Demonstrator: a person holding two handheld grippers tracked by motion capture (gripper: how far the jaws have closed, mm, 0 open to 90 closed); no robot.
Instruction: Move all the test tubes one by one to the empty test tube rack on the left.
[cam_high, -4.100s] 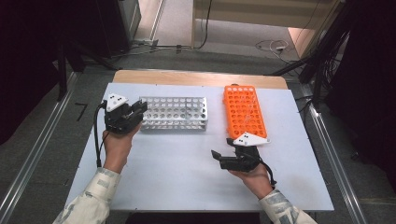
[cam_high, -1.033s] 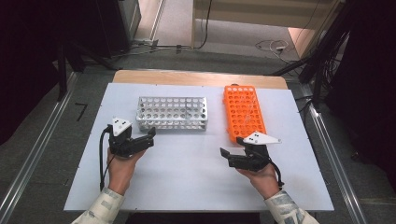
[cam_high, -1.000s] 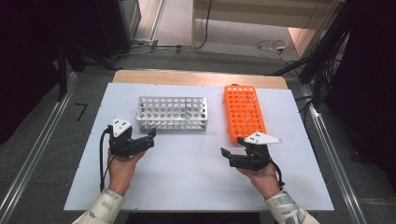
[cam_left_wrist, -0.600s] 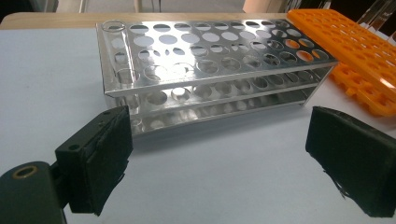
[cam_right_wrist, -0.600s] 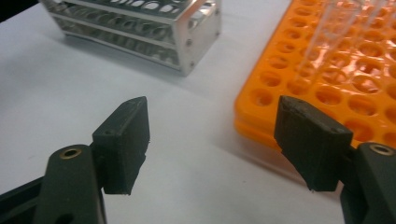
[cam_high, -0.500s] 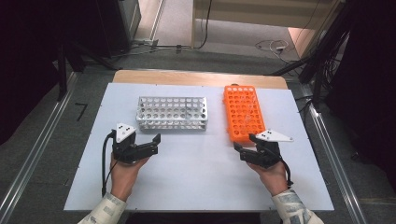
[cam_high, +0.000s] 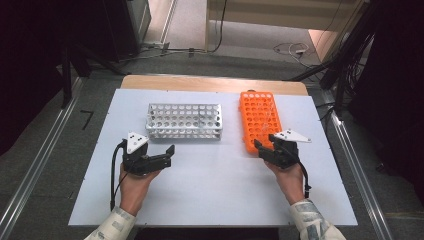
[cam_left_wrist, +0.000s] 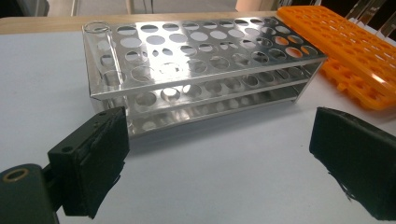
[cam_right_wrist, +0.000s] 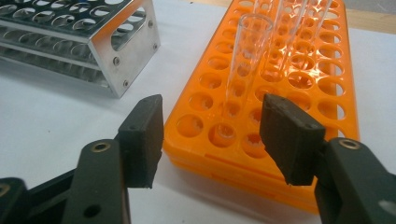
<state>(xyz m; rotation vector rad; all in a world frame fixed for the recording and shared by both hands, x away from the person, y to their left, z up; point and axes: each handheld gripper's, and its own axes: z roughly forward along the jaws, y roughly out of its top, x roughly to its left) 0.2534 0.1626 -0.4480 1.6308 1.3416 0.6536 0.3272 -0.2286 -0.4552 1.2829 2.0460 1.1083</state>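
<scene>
A silver metal rack (cam_high: 184, 121) stands mid-table, with an orange rack (cam_high: 260, 120) to its right. My left gripper (cam_high: 167, 156) hovers just in front of the silver rack's left end, open and empty. From the left gripper view the silver rack (cam_left_wrist: 201, 70) holds one clear tube (cam_left_wrist: 97, 35) in its far left corner, beyond my left gripper (cam_left_wrist: 219, 154). My right gripper (cam_right_wrist: 210, 126) is open at the near end of the orange rack (cam_right_wrist: 289, 79), its jaws flanking the nearest clear tube (cam_right_wrist: 247, 56) without touching it. More tubes stand behind it.
The white tabletop (cam_high: 215, 190) stretches bare between my hands. A wooden strip (cam_high: 210, 82) runs along the far edge. Metal rails (cam_high: 355, 160) line the floor on both sides, and cables lie beyond the table.
My left gripper has drawn back from the silver rack's left end toward the near side. My right gripper has moved forward and right up to the orange rack's near end.
</scene>
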